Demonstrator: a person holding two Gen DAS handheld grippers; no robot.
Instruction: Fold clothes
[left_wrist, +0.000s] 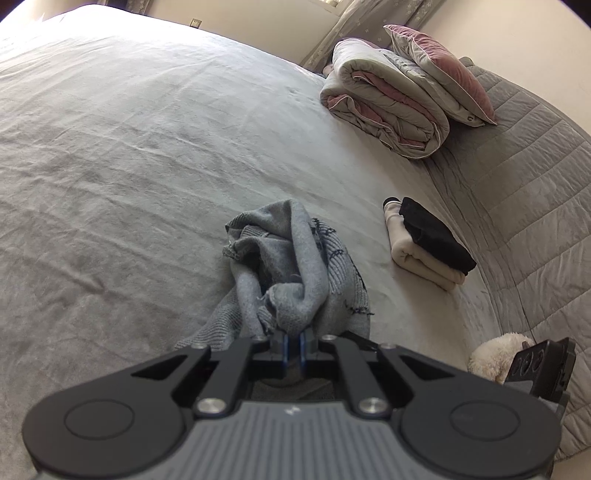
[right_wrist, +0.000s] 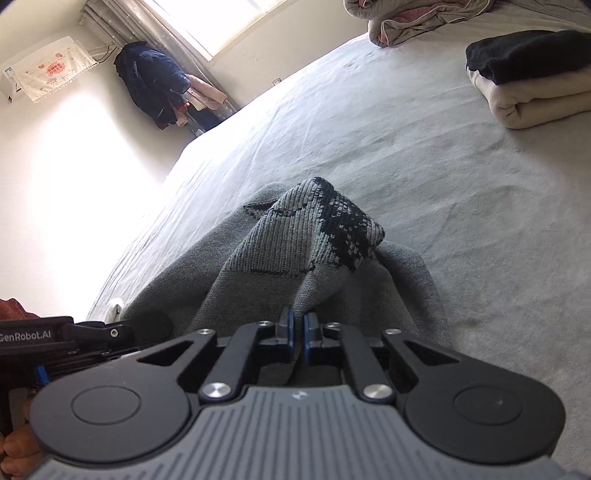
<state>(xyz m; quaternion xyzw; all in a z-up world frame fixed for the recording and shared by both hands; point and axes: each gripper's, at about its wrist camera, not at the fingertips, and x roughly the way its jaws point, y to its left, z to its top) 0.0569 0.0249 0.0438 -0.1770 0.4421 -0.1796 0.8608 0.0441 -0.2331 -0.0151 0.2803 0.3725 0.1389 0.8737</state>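
- Left wrist view, going left to right: most of the frame was just the bed (left_wrist: 129, 155), covered in a pale grey sheet with a few creases.
- Dead centre, the grey knit sweater (left_wrist: 291, 266) with its dark pattern sat bunched in a heap on the sheet, rising at 12 o'clock from the left gripper (left_wrist: 293, 341).
- That gripper's blue-padded fingers (left_wrist: 284, 347) were pinched tight on a fold of the knit, so it had a proper grip.
- Out at about 2 o'clock from the sweater lay a small folded stack: a black garment (left_wrist: 436, 236) on top of a cream one (left_wrist: 417, 258).
- Further back at 1 o'clock, a rolled quilt (left_wrist: 388, 103) in grey and pink, with a pink-and-grey pillow (left_wrist: 439, 74) leaning on it.
- Bottom right corner: something white and fluffy (left_wrist: 495, 354) beside part of the other device, can't tell what it was.
- Right wrist view: dark jacket (right_wrist: 155, 81) hanging on the far wall at 11 o'clock, next to the window curtain.
- Middle: the same sweater (right_wrist: 317, 236), peaked up like a tent in front of the right gripper (right_wrist: 299, 326).
- Its fingers (right_wrist: 287, 325) were closed on the fabric, with knit caught between the pads.
- Upper right, 2 o'clock: the black and cream stack again, well apart from the sweater.
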